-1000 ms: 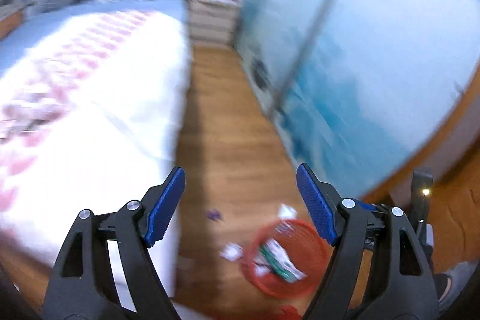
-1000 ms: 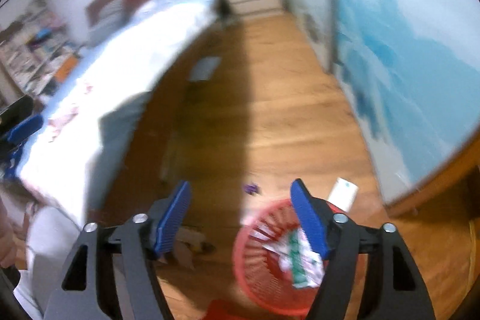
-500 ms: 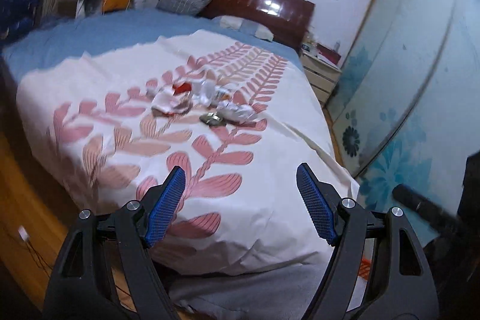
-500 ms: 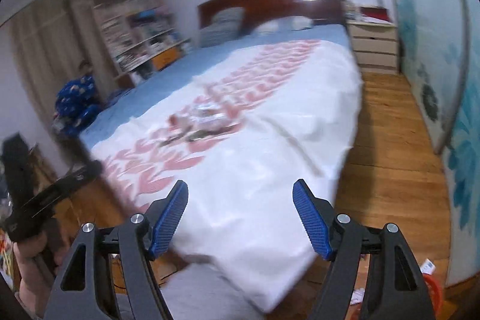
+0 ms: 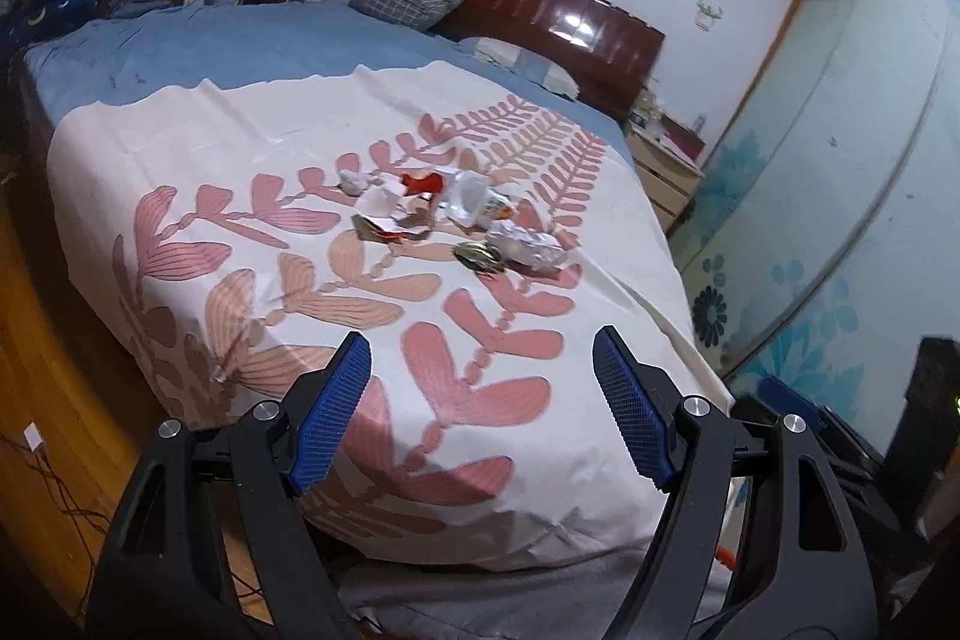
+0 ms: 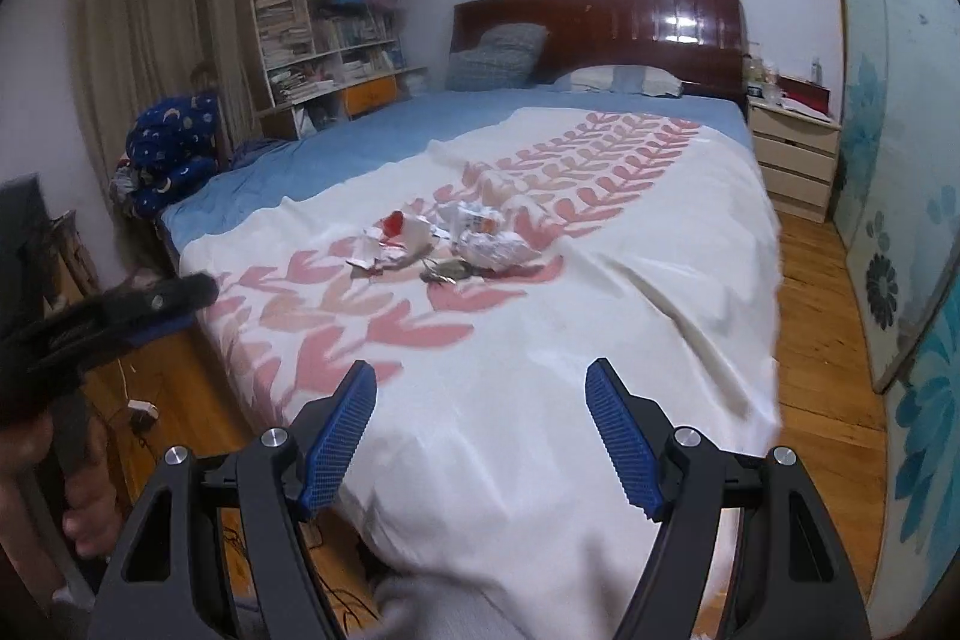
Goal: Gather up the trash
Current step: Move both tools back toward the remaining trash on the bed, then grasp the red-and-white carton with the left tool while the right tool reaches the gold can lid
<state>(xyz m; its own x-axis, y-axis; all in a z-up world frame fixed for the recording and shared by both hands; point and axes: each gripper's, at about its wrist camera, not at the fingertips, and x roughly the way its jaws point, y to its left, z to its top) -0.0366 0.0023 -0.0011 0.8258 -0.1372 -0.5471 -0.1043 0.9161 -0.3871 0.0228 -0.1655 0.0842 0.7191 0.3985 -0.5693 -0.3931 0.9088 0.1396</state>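
A pile of trash lies mid-bed on the white leaf-patterned cover (image 5: 252, 148): crumpled white paper (image 5: 528, 247), a red wrapper (image 5: 423, 183), a clear plastic wrapper (image 5: 471, 199), torn white scraps (image 5: 378, 205) and a small dark round piece (image 5: 480, 256). The same pile shows in the right wrist view, with the crumpled paper (image 6: 495, 244) and the red wrapper (image 6: 395, 223). My left gripper (image 5: 480, 418) is open and empty over the foot of the bed, well short of the pile. My right gripper (image 6: 480, 427) is open and empty, also over the bed's foot.
A dark wooden headboard (image 6: 600, 22) and pillows stand at the far end. A nightstand (image 6: 792, 160) and blue sliding wardrobe doors (image 5: 840, 190) are on the right, with wooden floor (image 6: 822, 328) between. Bookshelves (image 6: 324, 34) are at left. Cables lie on the floor (image 5: 36, 460).
Both grippers swung up from the floor and the red basket to face the bed, then moved a little closer to the pile. Both stayed open.
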